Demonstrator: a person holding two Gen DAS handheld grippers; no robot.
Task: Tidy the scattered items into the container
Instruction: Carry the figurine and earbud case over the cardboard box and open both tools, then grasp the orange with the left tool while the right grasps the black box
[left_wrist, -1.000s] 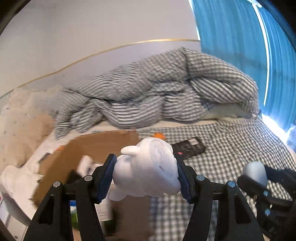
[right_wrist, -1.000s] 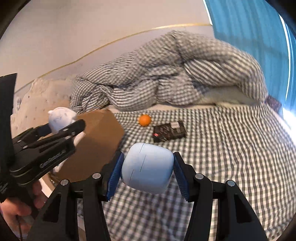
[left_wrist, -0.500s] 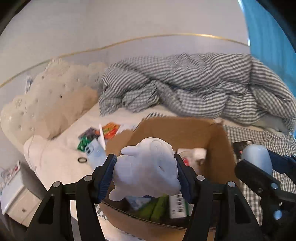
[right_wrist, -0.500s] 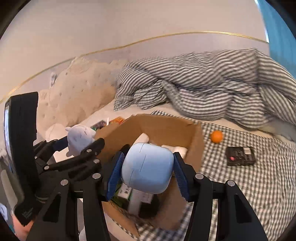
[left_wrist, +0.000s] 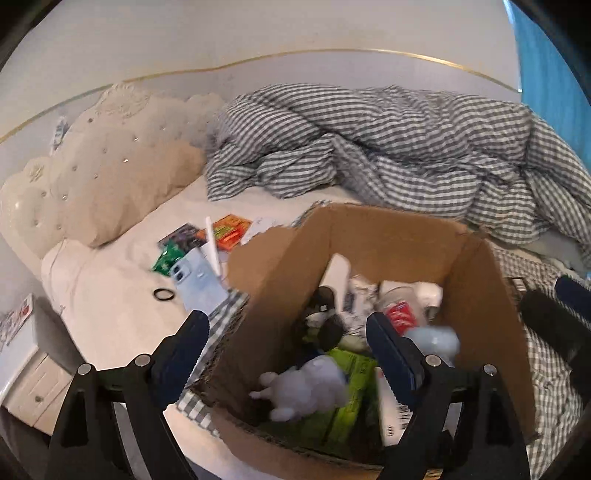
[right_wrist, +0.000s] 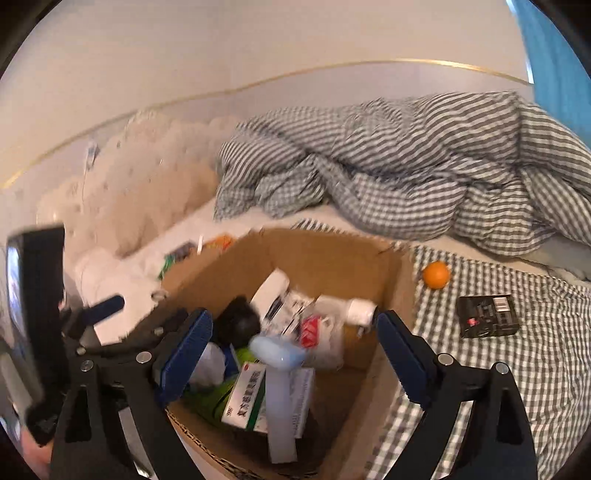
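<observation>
Two blurred toys (left_wrist: 304, 387) in box (left_wrist: 399, 236)

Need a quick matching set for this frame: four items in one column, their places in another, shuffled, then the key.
Items:
1. white figurine
2. orange
3. black hair tie
4. black box

Places:
A. on the white sheet, left of the cardboard box
B. inside the cardboard box
C. on the checked bedspread, close beside the cardboard box's far right corner
D. on the checked bedspread, farther right of the cardboard box

Pairs: 1-B, 2-C, 3-A, 4-D
</observation>
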